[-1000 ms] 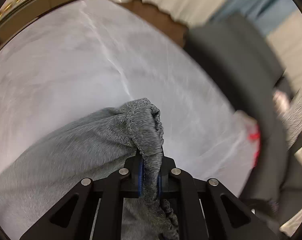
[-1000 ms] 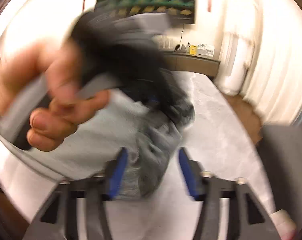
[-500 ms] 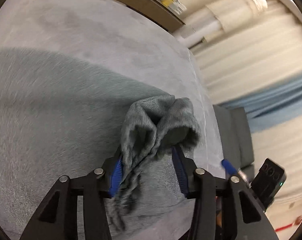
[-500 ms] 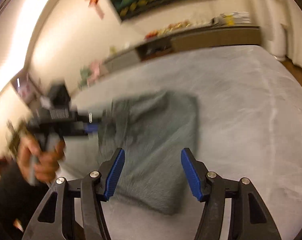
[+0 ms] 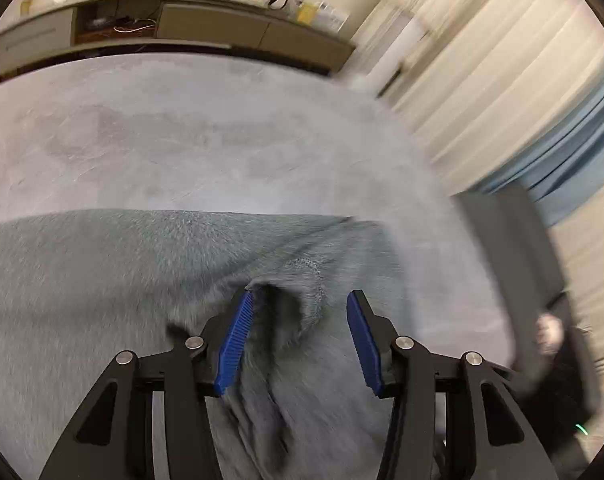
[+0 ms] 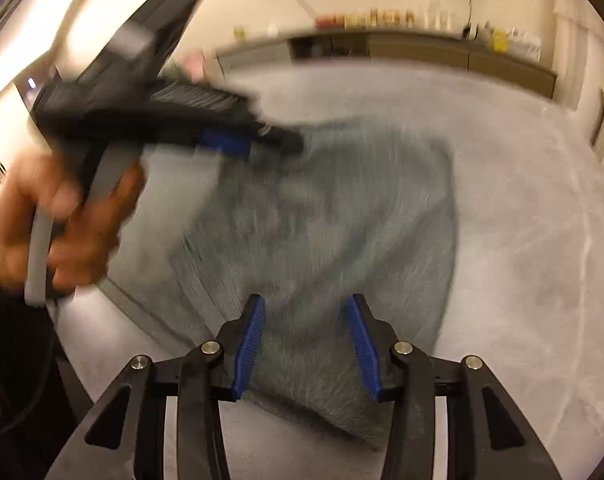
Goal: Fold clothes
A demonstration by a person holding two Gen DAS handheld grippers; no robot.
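Both claws, left claw [image 5: 297, 340] and right claw [image 6: 304, 344], gaped wide, holding nothing; the grey garment [image 6: 334, 216] lay on the worktop [image 6: 522, 200]. A raised cuff [image 5: 306, 280] at twelve o'clock could snag.

I see fuzzy grey knit garment [image 5: 121, 280], matt felt-like table cover [image 5: 181, 140], ribbed blue plastic pads [image 6: 249, 346].

The grey garment [image 5: 149, 280] is cut off at the left edge; the left gripper [image 6: 237, 140] is smeared by blur.
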